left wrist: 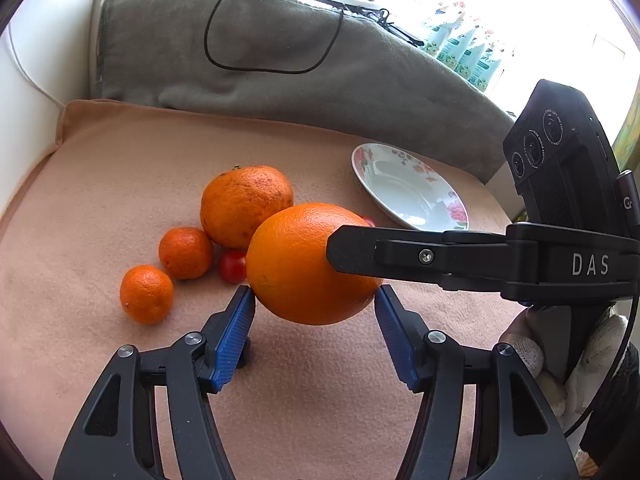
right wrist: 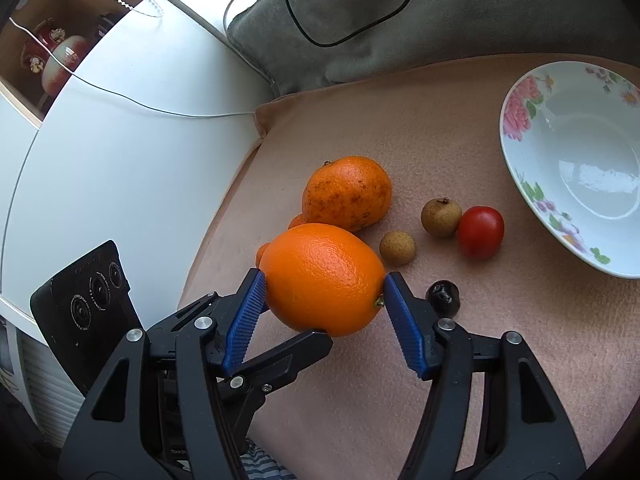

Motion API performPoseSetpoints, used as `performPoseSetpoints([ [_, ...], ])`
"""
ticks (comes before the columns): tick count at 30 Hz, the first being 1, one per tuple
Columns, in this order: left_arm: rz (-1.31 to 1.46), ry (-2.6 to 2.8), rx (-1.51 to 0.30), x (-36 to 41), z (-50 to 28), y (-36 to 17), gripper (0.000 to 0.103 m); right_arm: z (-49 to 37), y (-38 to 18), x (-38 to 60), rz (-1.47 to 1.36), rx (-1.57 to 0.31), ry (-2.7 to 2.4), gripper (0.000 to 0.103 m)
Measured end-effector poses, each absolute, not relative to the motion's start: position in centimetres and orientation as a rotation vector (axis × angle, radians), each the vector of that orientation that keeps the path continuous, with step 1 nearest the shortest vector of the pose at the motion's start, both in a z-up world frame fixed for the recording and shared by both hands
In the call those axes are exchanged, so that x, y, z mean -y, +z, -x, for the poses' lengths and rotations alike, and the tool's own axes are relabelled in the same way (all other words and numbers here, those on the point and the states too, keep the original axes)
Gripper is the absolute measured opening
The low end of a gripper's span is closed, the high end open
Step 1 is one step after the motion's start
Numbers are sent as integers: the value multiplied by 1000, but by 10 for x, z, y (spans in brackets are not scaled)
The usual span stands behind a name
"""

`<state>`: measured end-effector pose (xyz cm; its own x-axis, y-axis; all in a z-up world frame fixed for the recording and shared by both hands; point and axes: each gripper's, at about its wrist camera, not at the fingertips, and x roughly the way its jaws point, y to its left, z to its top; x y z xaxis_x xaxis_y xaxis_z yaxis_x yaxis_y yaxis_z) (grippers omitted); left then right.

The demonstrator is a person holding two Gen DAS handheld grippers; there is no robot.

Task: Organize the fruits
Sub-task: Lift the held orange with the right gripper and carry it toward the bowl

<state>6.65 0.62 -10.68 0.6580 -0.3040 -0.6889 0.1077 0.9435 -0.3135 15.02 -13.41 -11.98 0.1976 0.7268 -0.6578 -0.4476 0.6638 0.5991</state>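
— What have you got in the tongs?

— One big smooth orange (left wrist: 310,264), and both of my tongs are on it. My left gripper (left wrist: 314,302) has its blue pads pressed on the fruit's two sides, and my right gripper (right wrist: 325,290) clamps it the same way from the other direction. The orange is lifted clear of the cloth.

— And the surface under it?

— A peach-pink fleece cloth (left wrist: 120,168) spread flat. On it sit a speckled, rougher orange (right wrist: 347,193), two small mandarins (left wrist: 186,253) (left wrist: 147,294) beside it, a cherry tomato (right wrist: 481,232), two tan longans (right wrist: 441,217) (right wrist: 397,248) and a dark, shrivelled little fruit (right wrist: 443,298) near my right pad. A white bowl with pink roses on its rim (right wrist: 520,108) stands off at the cloth's far right side.

— The room behind?

— A grey blanket (left wrist: 256,60) bunched along the back with a black cable (left wrist: 224,65) looped over it, a white panel to the left, and bright window light beyond.
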Motion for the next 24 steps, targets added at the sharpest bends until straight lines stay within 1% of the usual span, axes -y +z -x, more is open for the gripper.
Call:
performPoseSetpoints([
  [16, 212, -326, -809, 48, -91, -99, 62, -163, -100, 197, -330, -1035, 753, 64],
  [24, 190, -367, -817, 75, -108, -97, 62, -170, -101, 233, -355, -1019, 709, 64],
])
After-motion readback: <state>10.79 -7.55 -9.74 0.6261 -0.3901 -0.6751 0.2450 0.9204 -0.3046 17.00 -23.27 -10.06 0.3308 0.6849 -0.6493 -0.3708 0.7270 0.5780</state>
